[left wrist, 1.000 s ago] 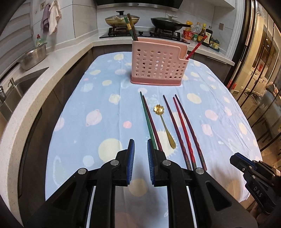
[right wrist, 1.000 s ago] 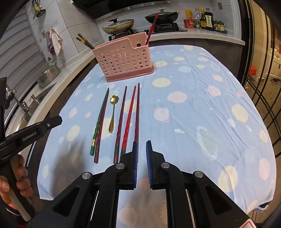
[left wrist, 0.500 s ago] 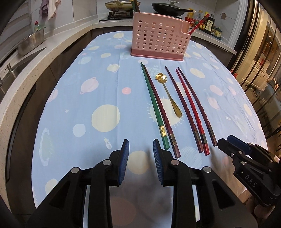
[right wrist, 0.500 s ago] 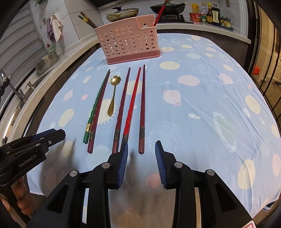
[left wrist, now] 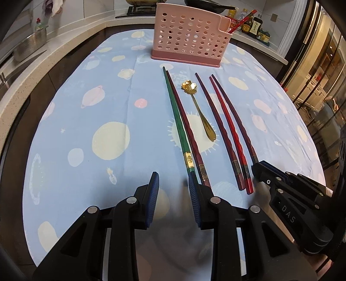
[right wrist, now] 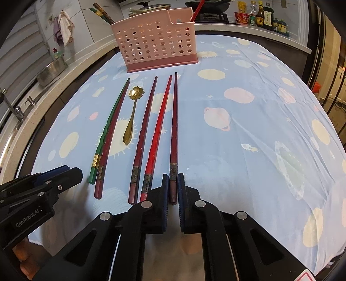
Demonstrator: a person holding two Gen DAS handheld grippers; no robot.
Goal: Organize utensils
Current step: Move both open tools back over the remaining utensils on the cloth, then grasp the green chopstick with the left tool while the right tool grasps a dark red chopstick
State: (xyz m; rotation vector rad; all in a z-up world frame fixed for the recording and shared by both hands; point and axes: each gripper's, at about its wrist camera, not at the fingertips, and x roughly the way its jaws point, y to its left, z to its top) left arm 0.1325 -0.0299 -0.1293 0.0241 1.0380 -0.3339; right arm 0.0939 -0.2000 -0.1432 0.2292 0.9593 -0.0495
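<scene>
Several chopsticks and a gold flower spoon [left wrist: 200, 108] [right wrist: 132, 116] lie in a row on the blue tablecloth before the pink utensil basket [left wrist: 190, 45] [right wrist: 155, 43]. My right gripper [right wrist: 173, 183] is shut on the thick end of the rightmost dark red chopstick [right wrist: 174, 129], which still lies on the cloth. My left gripper [left wrist: 173, 188] is open, low over the cloth, its right finger [left wrist: 193, 190] beside the end of the green chopstick [left wrist: 178, 123]. The basket holds a red chopstick [right wrist: 195, 10] and two more [right wrist: 101, 13].
The table [left wrist: 86, 108] is oval under a planet-print cloth. A counter with a steel pot [left wrist: 30, 45] and a sink runs along the left. A stove with pans and sauce bottles [right wrist: 261, 16] stands behind the basket.
Both grippers have moved forward and down to the chopstick ends. The left gripper has opened wider. The right gripper opened, then closed on the rightmost chopstick.
</scene>
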